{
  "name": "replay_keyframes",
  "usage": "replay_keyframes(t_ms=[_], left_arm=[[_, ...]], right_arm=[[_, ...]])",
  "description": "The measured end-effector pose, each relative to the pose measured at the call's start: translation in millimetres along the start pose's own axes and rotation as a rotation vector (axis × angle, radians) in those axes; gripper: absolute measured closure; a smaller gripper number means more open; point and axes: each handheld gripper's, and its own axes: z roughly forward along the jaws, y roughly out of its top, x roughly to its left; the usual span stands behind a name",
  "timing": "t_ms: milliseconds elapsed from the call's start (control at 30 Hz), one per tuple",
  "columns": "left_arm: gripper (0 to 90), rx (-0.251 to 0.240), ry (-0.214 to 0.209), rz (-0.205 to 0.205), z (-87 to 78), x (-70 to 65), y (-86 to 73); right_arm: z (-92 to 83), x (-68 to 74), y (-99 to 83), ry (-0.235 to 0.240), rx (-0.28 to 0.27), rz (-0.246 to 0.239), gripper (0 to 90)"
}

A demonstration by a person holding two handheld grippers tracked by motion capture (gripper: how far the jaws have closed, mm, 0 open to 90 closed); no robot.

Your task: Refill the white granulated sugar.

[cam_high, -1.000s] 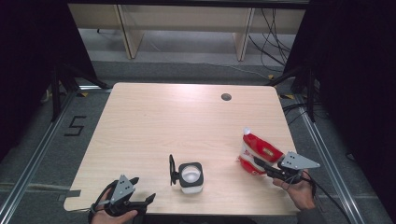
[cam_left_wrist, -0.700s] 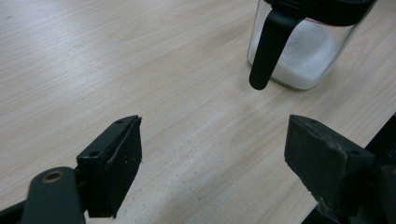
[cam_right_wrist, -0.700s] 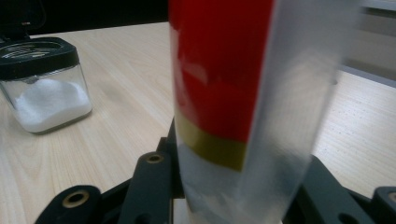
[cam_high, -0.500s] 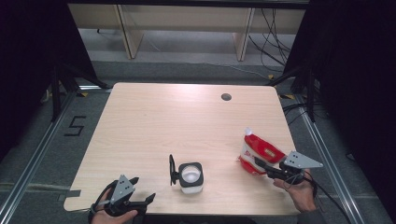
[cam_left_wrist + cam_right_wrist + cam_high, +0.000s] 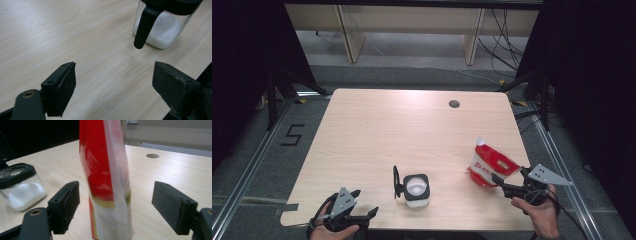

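Observation:
A red and white spouted pouch (image 5: 488, 164) stands upright near the table's right edge. In the right gripper view the pouch (image 5: 106, 177) rises between my right gripper's (image 5: 116, 195) jaws, which have just been opening; both pads stand clear of it. In the high view my right gripper (image 5: 499, 183) sits just behind the pouch. A glass jar (image 5: 416, 189) of white powder stands at the front middle, its black lid flipped open. My left gripper (image 5: 366, 201) rests open and empty at the front left, and its view shows the jar (image 5: 163, 27) ahead to the right.
The wooden table (image 5: 412, 125) has a round cable hole (image 5: 454, 104) at its far right. Its front edge runs just under both hands. Dark floor, metal rails and shelving legs surround the table.
The right gripper's jaws have spread apart off the pouch and the hand has drawn back slightly. The pouch stays upright. The left gripper and the jar have not moved.

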Motion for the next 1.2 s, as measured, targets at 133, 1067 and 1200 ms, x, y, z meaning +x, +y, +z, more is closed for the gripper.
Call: replay_keyframes(t_ms=[133, 1067, 1200], left_arm=[[18.5, 0.001, 0.0, -0.001, 0.2, 0.1, -0.1], [18.5, -0.02, -0.011, -0.017, -0.5, 1.1, 3.0], [18.5, -0.033, -0.018, -0.024, -2.7, 0.3, 5.2]], right_arm=[[-9.9, 4.5, -0.4, -0.052, 0.002, 0.001, 21.3], [-40.4, 46.2, -11.1, -0.091, 0.081, -0.007, 16.8], [-41.8, 48.2, -13.3, -0.09, 0.085, -0.019, 16.6]])
